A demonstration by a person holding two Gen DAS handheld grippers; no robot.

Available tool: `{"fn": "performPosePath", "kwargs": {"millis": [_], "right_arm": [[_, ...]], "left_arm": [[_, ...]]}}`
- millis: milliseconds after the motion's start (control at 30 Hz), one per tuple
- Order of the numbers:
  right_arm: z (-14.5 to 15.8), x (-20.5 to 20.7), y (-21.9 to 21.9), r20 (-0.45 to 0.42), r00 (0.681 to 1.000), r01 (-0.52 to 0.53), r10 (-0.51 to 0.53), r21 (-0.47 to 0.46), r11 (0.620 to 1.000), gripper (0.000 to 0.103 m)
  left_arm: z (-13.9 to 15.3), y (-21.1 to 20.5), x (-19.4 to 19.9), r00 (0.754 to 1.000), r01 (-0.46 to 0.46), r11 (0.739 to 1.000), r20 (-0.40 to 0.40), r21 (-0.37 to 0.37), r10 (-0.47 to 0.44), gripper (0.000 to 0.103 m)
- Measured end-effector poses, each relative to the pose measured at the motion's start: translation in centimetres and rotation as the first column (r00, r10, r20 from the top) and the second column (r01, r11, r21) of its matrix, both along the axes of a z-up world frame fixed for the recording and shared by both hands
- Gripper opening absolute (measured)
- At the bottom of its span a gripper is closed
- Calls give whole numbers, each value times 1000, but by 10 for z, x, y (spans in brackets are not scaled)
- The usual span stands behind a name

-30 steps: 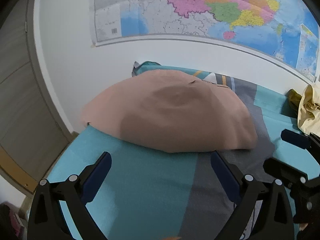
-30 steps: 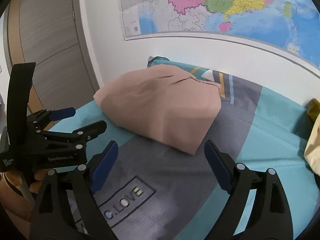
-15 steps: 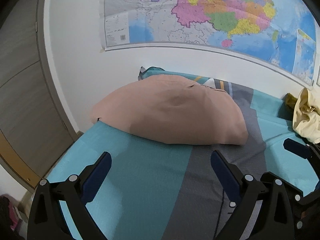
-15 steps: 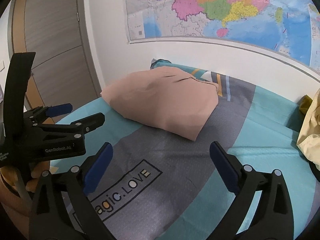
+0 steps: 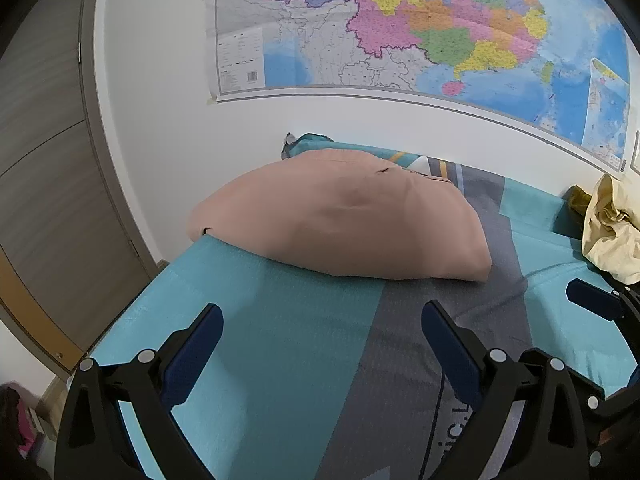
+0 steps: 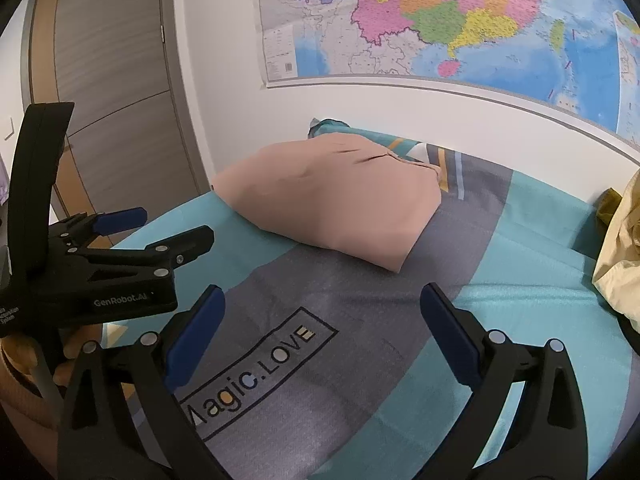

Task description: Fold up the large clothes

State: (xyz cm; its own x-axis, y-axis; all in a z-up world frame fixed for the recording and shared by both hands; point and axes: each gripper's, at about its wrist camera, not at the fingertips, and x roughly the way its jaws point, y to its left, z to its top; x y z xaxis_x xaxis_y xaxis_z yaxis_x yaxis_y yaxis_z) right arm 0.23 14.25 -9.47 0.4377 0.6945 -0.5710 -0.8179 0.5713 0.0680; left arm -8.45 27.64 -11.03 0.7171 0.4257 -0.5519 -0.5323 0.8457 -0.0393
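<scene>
Matt pink cloth garment (image 5: 340, 224); glossy paper map (image 5: 420, 28).

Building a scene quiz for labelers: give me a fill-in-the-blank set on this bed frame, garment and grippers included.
1. The folded pink garment lies on the ____ bedsheet.
2. Both the left gripper and the right gripper have jaws that are ____.
3. On the wall above the bed hangs a ____.
4. The printed text on the sheet reads "Magic.____".

Missing words: teal and grey; open; map; LOVE

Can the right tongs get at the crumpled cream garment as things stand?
Probably yes. The right tongs are open and empty, and only bare bedsheet lies between them and the cream garment on their right.
</scene>
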Motion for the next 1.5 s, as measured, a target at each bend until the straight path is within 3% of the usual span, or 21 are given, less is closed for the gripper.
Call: {"fn": "performPosePath", "kwargs": {"millis": [1500], "right_arm": [[1,-7,-11,-10,1000,-5,5,16,1000,97]], "left_arm": [[-6,-7,-10,1000,-3,1000,-5,9,3,96]]}}
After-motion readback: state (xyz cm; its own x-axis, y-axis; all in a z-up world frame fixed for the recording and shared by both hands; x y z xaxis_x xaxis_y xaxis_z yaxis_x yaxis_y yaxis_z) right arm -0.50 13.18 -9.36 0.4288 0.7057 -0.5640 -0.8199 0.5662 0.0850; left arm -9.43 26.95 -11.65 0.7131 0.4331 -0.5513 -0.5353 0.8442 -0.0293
